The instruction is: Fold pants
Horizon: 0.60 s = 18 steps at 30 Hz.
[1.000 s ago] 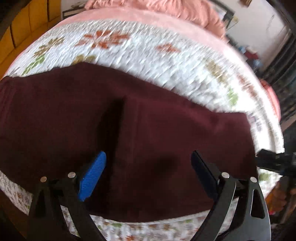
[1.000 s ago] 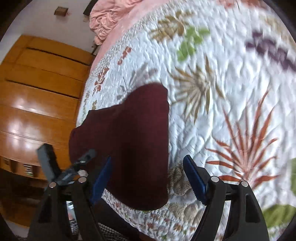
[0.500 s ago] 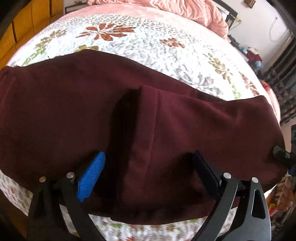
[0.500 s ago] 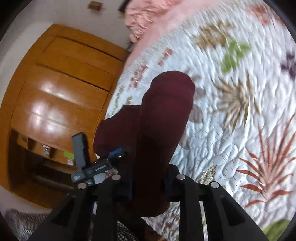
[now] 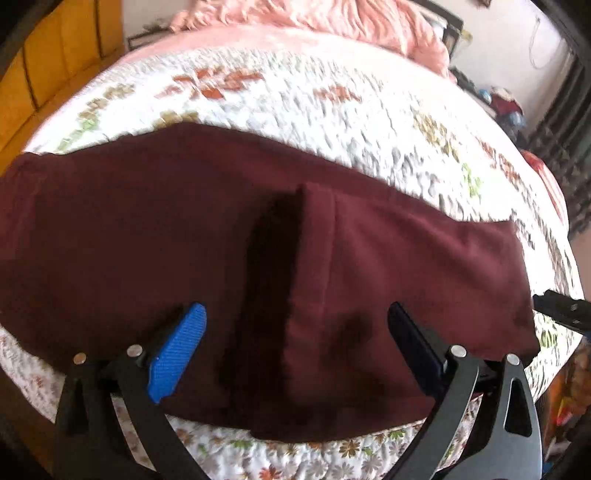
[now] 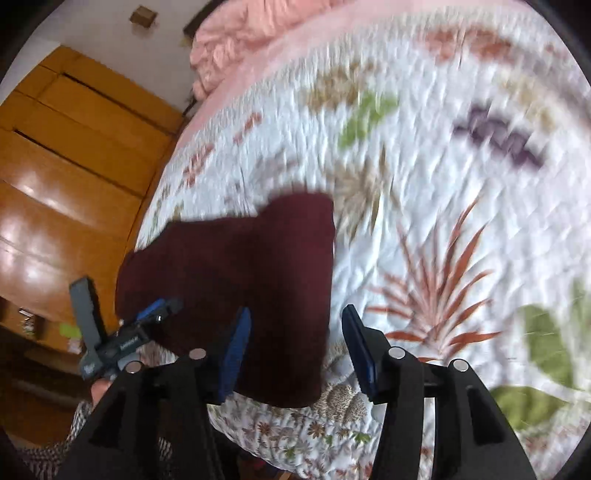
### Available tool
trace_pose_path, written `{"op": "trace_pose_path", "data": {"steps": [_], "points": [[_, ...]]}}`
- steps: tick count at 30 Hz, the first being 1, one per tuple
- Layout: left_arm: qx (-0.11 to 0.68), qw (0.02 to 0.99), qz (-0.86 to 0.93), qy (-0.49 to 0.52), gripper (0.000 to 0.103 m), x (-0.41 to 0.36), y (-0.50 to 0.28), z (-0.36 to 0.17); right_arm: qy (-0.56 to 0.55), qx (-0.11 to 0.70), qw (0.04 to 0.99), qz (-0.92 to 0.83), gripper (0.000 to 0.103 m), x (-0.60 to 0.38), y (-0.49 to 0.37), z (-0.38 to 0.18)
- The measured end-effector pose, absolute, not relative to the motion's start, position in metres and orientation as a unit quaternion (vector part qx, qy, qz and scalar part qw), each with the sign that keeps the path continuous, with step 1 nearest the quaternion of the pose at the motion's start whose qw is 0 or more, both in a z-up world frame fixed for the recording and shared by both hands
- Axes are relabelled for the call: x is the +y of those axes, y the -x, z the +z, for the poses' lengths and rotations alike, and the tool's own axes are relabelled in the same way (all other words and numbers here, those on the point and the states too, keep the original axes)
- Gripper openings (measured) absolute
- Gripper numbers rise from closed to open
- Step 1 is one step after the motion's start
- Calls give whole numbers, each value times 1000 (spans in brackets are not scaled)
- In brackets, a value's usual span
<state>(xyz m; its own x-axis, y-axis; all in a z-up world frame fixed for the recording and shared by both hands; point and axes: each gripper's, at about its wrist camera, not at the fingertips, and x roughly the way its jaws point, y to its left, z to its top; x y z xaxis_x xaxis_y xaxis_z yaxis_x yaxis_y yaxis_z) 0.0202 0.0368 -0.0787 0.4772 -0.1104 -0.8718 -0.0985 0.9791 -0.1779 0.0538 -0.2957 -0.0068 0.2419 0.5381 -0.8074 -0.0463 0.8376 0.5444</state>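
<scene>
Dark maroon pants (image 5: 147, 240) lie flat across the near edge of a bed, with one end folded over the middle (image 5: 388, 266). My left gripper (image 5: 295, 343) is open just above the pants, its jaws straddling the folded edge. In the right wrist view the pants (image 6: 258, 266) lie near the bed's edge. My right gripper (image 6: 295, 347) is open over the pants' right end, with nothing between its pads. The left gripper also shows in the right wrist view (image 6: 147, 317), over the pants' left part.
The bed carries a white floral quilt (image 5: 295, 99) and a pink blanket (image 5: 332, 18) at the head. A wooden wardrobe (image 6: 74, 177) stands left of the bed. Clutter sits on the floor at the right (image 5: 506, 107).
My right gripper was shut on the pants' end and lifted it half a second ago; now it has opened and the cloth lies on the bed. My left gripper stayed open.
</scene>
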Motion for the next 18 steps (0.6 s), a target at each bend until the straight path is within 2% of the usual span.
{"op": "trace_pose_path", "data": {"steps": [5,7,10,12,15,18], "points": [[491,869,-15,63,98,21,-10,-67,-188,561,769,241,53,-251,-45,21],[508,860,-13,37,98,14,-10,-79,-186,572,761,242,54,-236,-47,9],[528,843,-26,97,101,29,-12,-104,-197,626,727,202,52,-228,-50,-40],[531,841,-39,97,100,32,-13,-101,-224,616,727,204,52,-240,-54,-44],[526,843,-43,103,100,40,-7,-88,-242,603,732,207,54,-246,-56,-25],[503,854,-29,131,100,64,3,-69,-223,573,754,231,60,-235,-50,9]]}}
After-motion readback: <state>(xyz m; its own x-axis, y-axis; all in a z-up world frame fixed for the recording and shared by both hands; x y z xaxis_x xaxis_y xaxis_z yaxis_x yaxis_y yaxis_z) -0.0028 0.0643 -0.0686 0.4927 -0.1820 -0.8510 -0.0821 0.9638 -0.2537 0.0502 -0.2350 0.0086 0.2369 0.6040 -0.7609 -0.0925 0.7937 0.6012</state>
